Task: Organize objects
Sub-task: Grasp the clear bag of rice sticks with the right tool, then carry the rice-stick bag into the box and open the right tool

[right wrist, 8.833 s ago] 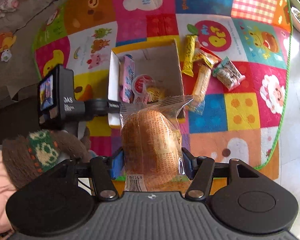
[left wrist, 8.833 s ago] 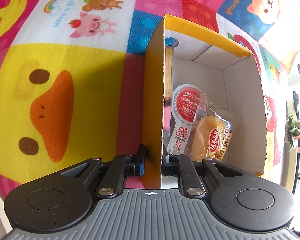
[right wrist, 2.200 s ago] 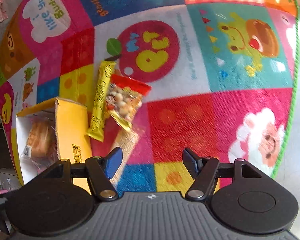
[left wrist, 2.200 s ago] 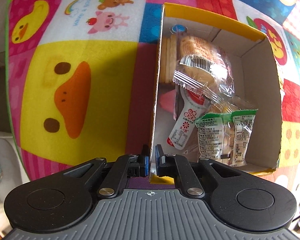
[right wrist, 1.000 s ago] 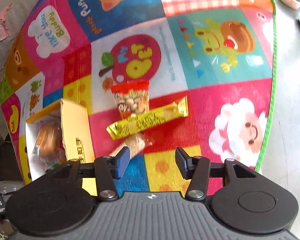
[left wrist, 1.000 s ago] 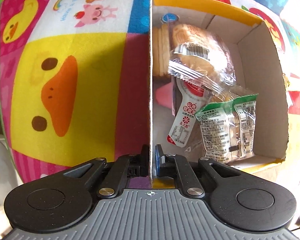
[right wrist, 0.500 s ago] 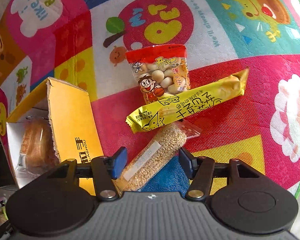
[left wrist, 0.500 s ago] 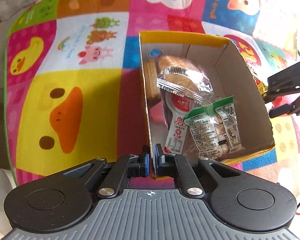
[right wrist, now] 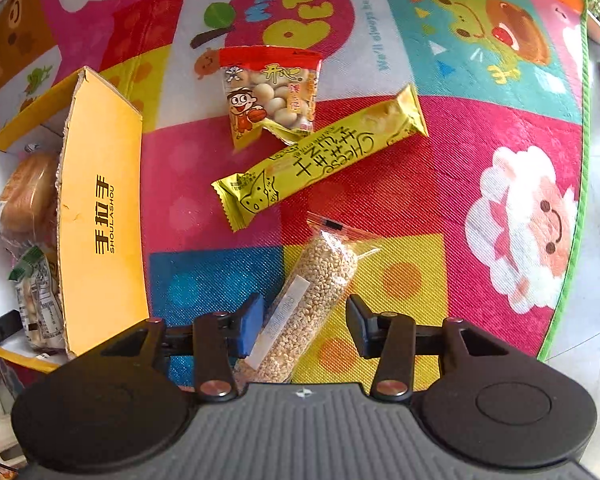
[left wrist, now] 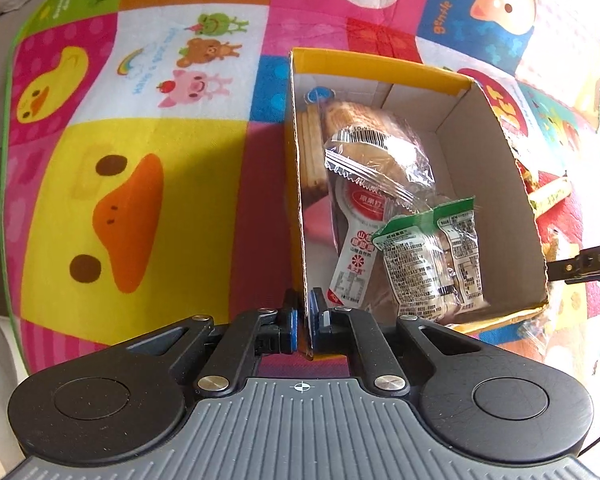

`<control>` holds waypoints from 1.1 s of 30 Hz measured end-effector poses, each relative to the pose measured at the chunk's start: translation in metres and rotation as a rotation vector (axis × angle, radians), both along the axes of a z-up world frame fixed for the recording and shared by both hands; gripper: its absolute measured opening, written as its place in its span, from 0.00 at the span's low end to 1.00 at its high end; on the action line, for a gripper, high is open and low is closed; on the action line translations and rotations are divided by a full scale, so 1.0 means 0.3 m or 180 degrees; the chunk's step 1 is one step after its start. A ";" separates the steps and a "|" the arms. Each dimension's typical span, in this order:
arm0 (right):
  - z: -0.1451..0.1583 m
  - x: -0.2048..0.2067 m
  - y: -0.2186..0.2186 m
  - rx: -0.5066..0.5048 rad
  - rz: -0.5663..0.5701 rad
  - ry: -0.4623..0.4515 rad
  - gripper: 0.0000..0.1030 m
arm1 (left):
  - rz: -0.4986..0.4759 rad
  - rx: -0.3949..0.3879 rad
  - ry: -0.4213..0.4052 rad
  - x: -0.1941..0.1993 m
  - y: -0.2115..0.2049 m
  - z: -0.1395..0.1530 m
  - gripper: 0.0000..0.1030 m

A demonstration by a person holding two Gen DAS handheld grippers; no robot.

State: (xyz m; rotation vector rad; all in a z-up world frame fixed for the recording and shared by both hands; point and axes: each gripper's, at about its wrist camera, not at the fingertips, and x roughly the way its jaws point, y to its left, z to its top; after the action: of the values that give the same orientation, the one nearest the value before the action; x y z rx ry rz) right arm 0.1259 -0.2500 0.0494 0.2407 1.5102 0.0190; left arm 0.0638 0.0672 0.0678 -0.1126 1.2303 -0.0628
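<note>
Left gripper (left wrist: 305, 320) clamped on the near left wall of the yellow box (left wrist: 380, 65), pads either side of the cardboard edge at lower centre of the left wrist view; box sits on the cartoon play mat (left wrist: 100, 184), open top toward the camera; inside: bread bun in clear wrap (left wrist: 374, 148), red-and-white sachet (left wrist: 358, 240), green-topped packet (left wrist: 428, 264), biscuit stack (left wrist: 310, 148) against the left wall.

Right gripper (right wrist: 305, 322) pointing down at the mat, jaws closing; sesame bar in clear wrap (right wrist: 312, 300) lies diagonally between the fingers, lower centre of the right wrist view; left pad (right wrist: 249, 325) just beside the wrapper, right pad clear of it, so not gripped; yellow cheese stick (right wrist: 320, 156) above it at centre; red-topped ball-snack bag (right wrist: 272, 92) above that, its lower edge overlapping the stick; box at left edge of frame, well apart from the 3 loose snacks.
</note>
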 end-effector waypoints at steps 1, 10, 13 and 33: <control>0.003 -0.007 -0.016 0.0064 -0.0072 0.0018 0.44 | -0.0010 -0.0009 0.0009 0.000 0.001 -0.001 0.08; 0.005 -0.010 -0.017 0.0206 -0.0448 0.0013 0.46 | 0.0086 -0.0105 0.0107 0.004 0.012 0.002 0.08; -0.040 0.023 0.036 -0.0041 -0.0348 0.0121 0.43 | 0.0000 -0.0065 0.0191 0.012 0.003 0.001 0.09; 0.421 -0.346 0.307 -0.0089 -0.0237 0.0028 0.28 | -0.0360 -0.0359 0.0473 0.096 0.046 -0.021 0.12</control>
State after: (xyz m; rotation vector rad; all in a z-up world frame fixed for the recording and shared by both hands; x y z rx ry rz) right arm 0.0220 -0.1578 0.1757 0.2745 1.5085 -0.0626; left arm 0.0925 0.0810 0.0613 -0.1480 1.3811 -0.2258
